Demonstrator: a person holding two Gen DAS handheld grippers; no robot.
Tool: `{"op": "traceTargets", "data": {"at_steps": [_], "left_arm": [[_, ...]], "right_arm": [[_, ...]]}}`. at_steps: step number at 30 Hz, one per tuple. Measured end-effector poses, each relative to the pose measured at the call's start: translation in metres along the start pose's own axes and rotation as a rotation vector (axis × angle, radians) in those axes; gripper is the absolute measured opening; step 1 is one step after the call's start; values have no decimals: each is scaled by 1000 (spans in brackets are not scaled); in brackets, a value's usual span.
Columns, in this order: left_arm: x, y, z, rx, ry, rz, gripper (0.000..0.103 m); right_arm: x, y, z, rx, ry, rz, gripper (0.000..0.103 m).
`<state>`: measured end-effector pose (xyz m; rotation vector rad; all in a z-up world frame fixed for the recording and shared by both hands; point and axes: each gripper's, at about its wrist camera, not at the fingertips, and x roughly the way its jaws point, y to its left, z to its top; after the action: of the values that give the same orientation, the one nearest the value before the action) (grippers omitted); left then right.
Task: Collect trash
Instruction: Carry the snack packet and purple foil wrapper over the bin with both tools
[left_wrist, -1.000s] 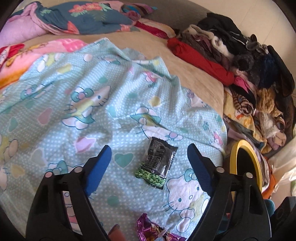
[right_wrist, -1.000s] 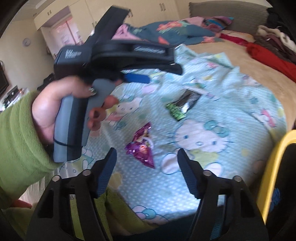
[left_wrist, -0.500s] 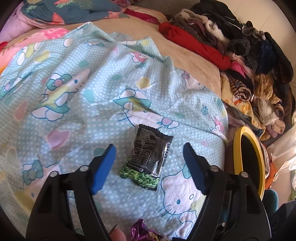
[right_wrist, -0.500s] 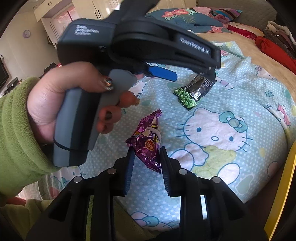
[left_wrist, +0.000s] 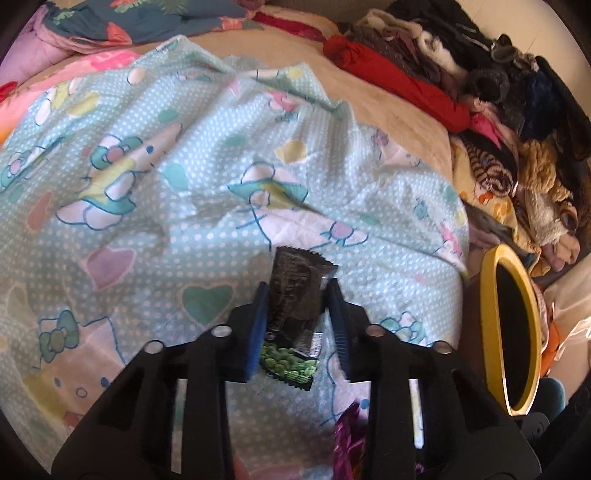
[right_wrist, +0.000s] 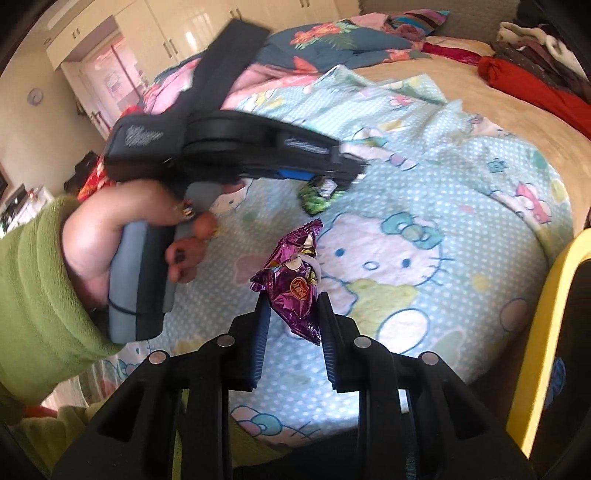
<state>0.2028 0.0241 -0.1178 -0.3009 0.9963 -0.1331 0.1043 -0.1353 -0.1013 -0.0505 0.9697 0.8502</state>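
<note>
Left gripper (left_wrist: 297, 310) is seen pinched around the black crinkly foil snack packet with green peas printed at its end (left_wrist: 295, 314), blue pads pressed to both long edges, and the packet is held just above the light-blue polka-dot cartoon-cat bedsheet (left_wrist: 184, 184). Right gripper (right_wrist: 291, 317) is closed on the lower tip of the shiny purple foil candy wrapper (right_wrist: 295, 284), which lies at the near part of the same sheet.

Trouble could be expected from the slick foil: both wrappers are caught by thin edges only, so a slip during the lift is judged likely, the purple one most of all, since just its corner is gripped. Loose sheet fabric could be dragged up if a fold has been nipped; whether it has cannot be told. The yellow-rimmed black bin (left_wrist: 511, 332) stands just beside the bed's edge on the right, and its narrow opening could be missed by a light, fluttering packet. The two grippers are close together, so a knock between them is also to be watched for.
</note>
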Motion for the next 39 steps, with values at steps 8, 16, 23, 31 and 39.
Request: {"op": "traceTargets", "data": {"at_steps": [8,16,23,31,39], "left_arm": [[-25,-9,5,9,-53,-1,17],[-34,-36,9,52,-77,-12,13],[-37,-68,12,93,-92,-32,12],[-41,-111,11,156,-106,-66,12],[-39,-155,1,230,-95,-113,12]], "right_arm": [[-25,-19,10,47,-84,-23,25],[-59,-51,9,132,-175,-72,25],[-87,-81,4,201,-245,-120,25],[-120,-111,-8,266,-308,-170,25],[-145,-134,-23,325,-354,-223,25]]}}
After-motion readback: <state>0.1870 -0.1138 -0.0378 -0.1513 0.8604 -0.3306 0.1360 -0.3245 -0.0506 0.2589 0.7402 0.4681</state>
